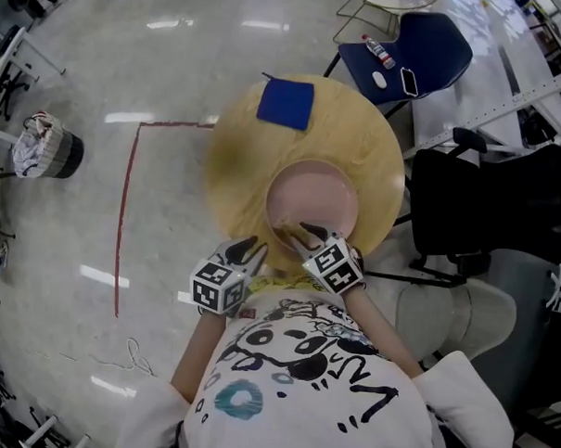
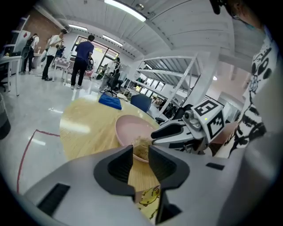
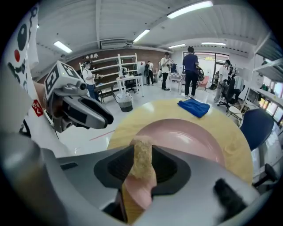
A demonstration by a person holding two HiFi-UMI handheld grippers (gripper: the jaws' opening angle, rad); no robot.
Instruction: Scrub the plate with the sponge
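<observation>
A pink plate (image 1: 323, 197) lies on the near side of a round wooden table (image 1: 237, 161). My right gripper (image 1: 299, 234) reaches over the plate's near rim, shut on a tan sponge (image 3: 142, 155) that stands upright between its jaws. In the left gripper view the sponge (image 2: 141, 148) rests on the plate's near edge (image 2: 128, 132) at the right gripper's tips (image 2: 154, 137). My left gripper (image 1: 251, 251) hovers just off the plate's near left rim, jaws a little apart with nothing between them.
A folded blue cloth (image 1: 286, 104) lies at the table's far side. A blue chair (image 1: 427, 48) with small items stands beyond; a black chair (image 1: 485, 209) stands to the right. A bin (image 1: 47, 150) and red floor tape (image 1: 125, 212) are at left. People stand far off.
</observation>
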